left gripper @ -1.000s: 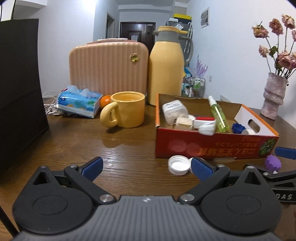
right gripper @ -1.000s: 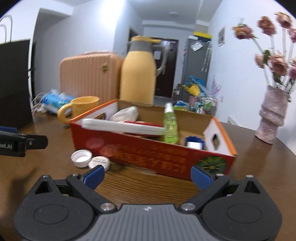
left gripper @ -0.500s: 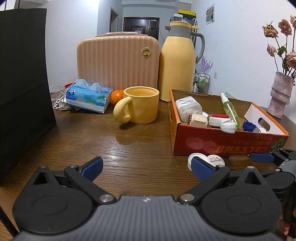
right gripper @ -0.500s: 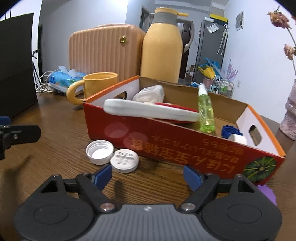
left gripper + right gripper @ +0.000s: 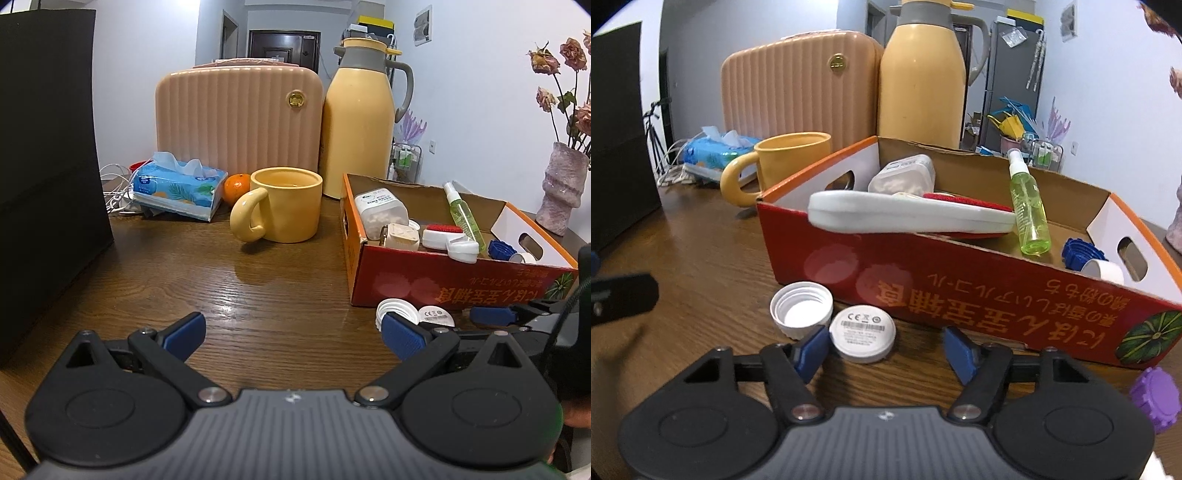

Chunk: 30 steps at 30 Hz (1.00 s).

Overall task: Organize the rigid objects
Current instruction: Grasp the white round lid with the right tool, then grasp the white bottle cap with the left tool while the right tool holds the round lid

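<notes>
A red cardboard box [image 5: 979, 295] [image 5: 443, 284] holds a white case, a green spray bottle [image 5: 1028, 206], a white jar and blue caps. In front of it on the wooden table lie a white screw cap [image 5: 801, 308] [image 5: 395, 308] and a white round disc [image 5: 862, 332] [image 5: 436, 315]. My right gripper [image 5: 886, 349] is open, low over the table, its left finger beside the disc. A purple cap [image 5: 1154, 395] lies to its right. My left gripper [image 5: 291, 332] is open and empty over bare table.
A yellow mug [image 5: 280, 203], a tissue pack [image 5: 177, 188], an orange [image 5: 236, 184], a pink ribbed case [image 5: 236, 118] and a yellow thermos [image 5: 358, 118] stand behind. A black bag [image 5: 48, 147] stands at the left. A vase of dried flowers [image 5: 561, 184] is at the right.
My right gripper has moved forward and down toward the white disc and narrowed somewhat. My left gripper has drawn back and leftward; the box now sits farther right in its view.
</notes>
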Available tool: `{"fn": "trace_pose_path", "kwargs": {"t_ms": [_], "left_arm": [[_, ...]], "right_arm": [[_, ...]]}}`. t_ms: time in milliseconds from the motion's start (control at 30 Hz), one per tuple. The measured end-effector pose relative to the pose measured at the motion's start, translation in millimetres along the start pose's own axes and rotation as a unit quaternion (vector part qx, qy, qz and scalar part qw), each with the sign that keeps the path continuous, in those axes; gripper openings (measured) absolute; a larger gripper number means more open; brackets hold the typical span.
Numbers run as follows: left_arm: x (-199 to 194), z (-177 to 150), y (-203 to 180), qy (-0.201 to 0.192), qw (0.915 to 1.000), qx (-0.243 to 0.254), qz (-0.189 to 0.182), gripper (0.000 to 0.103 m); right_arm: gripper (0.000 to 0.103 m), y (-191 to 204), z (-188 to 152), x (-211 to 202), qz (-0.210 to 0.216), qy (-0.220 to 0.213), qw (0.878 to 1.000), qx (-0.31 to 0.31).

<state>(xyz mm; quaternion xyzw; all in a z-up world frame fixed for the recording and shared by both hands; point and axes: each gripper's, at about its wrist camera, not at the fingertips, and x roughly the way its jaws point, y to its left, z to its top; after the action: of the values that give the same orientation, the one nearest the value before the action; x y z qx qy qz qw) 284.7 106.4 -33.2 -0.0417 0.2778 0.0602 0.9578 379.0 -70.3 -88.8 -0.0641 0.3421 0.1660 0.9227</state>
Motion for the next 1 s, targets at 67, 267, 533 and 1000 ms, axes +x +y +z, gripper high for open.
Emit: {"fn": "trace_pose_path", "kwargs": {"t_ms": [67,267,533,1000], "left_arm": [[0,0,0,0.000,1.0000,0.000,-0.001,0.103],[2,-1,-2,0.003,1.0000,0.002,-0.002,0.103],[7,-2,-2,0.010,0.9999,-0.001,0.004,0.103],[13,-4,0,0.004,0.9997,-0.015,0.018,0.103]], "right_arm": [[0.059,-1,1,2,0.006,-0.001,1.000,0.011],[0.049,0,2,5,0.004,-0.006,1.000,0.016],[0.039,0,0,2,0.005,-0.014,1.000,0.016],[0.039,-25,-12,-37,0.002,-0.062,0.998,0.027]]}}
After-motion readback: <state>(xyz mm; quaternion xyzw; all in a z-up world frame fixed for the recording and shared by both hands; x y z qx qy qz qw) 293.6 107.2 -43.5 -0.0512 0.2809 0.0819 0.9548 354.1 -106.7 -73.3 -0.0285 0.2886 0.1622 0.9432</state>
